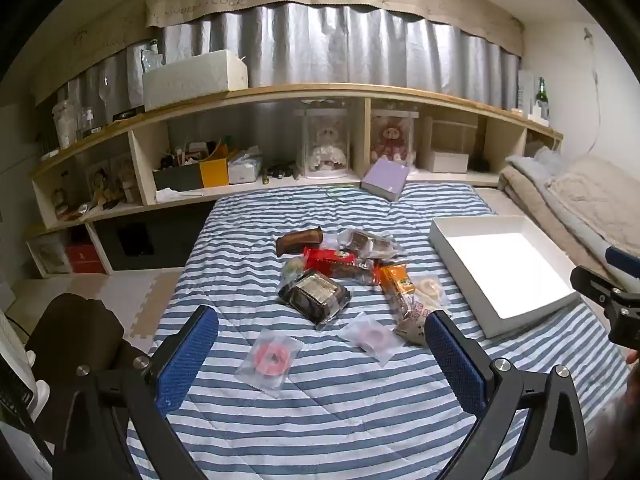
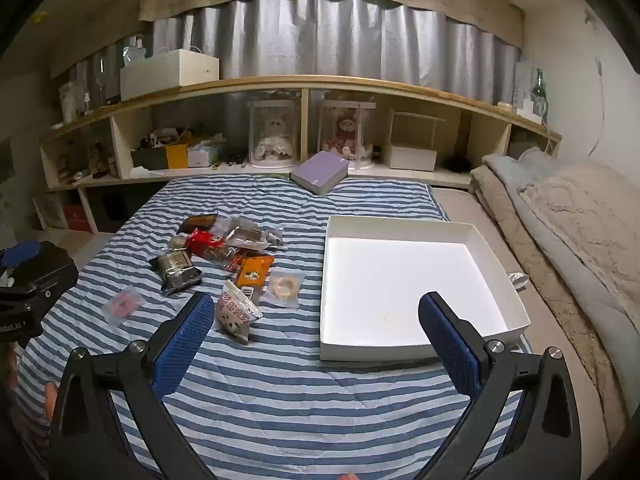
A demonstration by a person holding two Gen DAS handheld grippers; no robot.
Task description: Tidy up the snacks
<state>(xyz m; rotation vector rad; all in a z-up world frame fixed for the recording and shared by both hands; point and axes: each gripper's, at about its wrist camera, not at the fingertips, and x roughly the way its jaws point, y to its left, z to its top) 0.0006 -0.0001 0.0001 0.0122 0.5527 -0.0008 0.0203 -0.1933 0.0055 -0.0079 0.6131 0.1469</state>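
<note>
Snacks [image 1: 340, 276] lie in a loose heap on the striped bed [image 1: 320, 400], ahead of both grippers and left of the white box [image 2: 400, 280]. Left gripper [image 1: 322, 346] hovers low over the quilt, its blue fingers [image 1: 192, 356] spread wide with nothing between them. Just past them rest two clear packets, a pink ring [image 1: 270, 358] and a paler ring [image 1: 374, 338]. Right gripper [image 2: 316, 334] also hangs open and empty, its fingers [image 2: 448, 344] straddling the box's near wall. A white patterned bag [image 2: 236, 314] lies beside its left finger, with an orange pack [image 2: 252, 272] and a dark tray [image 2: 178, 270] beyond. A lilac box [image 2: 320, 172] sits at the bed's far edge below the shelf [image 2: 280, 84].
</note>
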